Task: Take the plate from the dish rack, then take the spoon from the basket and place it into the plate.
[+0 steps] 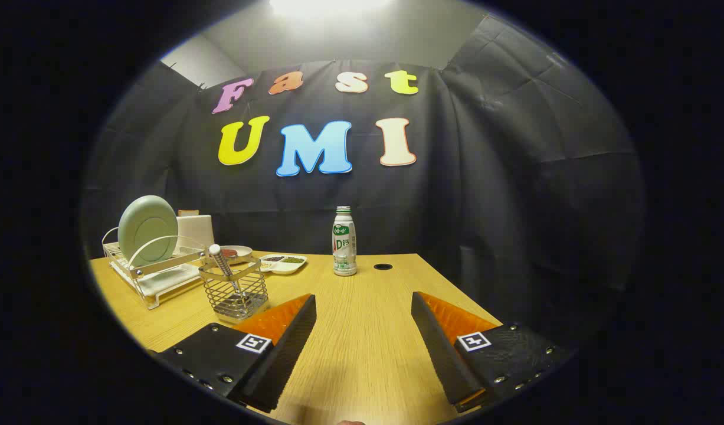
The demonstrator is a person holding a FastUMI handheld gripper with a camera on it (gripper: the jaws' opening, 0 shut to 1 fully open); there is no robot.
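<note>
A pale green plate [147,229] stands on edge in the white wire dish rack [161,276] at the table's far left. Just right of the rack sits a wire basket [234,292] with a spoon [222,263] leaning in it, handle up. My gripper [363,308] is open over the wooden table, its two black-and-orange fingers [291,330] spread wide with nothing between them. The basket lies just ahead of the left finger, and the rack is beyond it to the left.
A white-and-green bottle [344,241] stands upright beyond the fingers near the table's back edge. A small white divided dish [283,263] and a round dish [238,252] lie behind the basket. A dark round hole [383,267] sits in the tabletop right of the bottle.
</note>
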